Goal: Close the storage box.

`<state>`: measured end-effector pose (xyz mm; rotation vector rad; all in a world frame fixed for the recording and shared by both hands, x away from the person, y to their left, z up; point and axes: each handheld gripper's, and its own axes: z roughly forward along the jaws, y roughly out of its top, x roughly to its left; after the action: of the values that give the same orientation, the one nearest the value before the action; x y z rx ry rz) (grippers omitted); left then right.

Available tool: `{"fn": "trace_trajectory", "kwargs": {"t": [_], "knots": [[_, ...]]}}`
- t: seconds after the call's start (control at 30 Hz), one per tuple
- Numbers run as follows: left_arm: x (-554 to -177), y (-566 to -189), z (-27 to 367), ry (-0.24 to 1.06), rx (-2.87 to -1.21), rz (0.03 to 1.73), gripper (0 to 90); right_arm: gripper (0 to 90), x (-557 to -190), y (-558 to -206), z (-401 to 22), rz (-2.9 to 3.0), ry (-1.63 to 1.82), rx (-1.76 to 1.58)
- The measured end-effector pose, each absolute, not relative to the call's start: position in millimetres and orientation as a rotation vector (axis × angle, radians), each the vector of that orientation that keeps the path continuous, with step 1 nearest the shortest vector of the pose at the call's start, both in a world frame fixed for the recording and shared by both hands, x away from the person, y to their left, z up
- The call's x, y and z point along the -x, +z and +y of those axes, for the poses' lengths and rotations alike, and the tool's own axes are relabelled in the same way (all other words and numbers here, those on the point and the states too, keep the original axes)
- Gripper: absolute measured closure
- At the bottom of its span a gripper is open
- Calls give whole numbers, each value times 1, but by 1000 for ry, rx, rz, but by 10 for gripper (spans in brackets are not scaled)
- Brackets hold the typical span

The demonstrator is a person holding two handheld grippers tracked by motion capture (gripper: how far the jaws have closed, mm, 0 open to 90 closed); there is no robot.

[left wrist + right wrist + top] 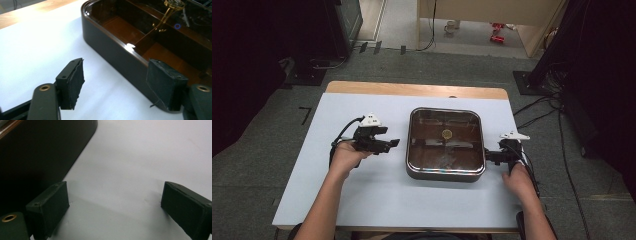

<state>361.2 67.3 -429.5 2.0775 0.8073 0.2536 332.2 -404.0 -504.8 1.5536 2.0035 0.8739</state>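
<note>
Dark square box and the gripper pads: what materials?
Dark square box: looks like glossy lacquered wood or plastic, brown inside with dividers; the sharp highlight along its rim suggests a smooth hard finish. Pads of the left hand-held gripper: matte black, foam or rubber by the rough, frayed edges.

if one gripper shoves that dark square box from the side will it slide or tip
The box will probably slide, not tip: it sits low and wide on the smooth white table. Its glossy rounded wall looks stiff but likely slippery. The glass-like lid suggests it is fragile and fairly heavy.
</note>
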Motion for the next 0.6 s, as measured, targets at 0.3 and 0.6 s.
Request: {"fn": "trace_trajectory", "kwargs": {"t": [0.3, 0.6], "knots": [[-350, -450, 81, 296, -2115, 834, 265, 71, -332, -505, -404, 2003, 873, -1554], [-330, -471, 85, 288, -2129, 870, 247, 71, -332, -505, -404, 2003, 873, -1555]]}}
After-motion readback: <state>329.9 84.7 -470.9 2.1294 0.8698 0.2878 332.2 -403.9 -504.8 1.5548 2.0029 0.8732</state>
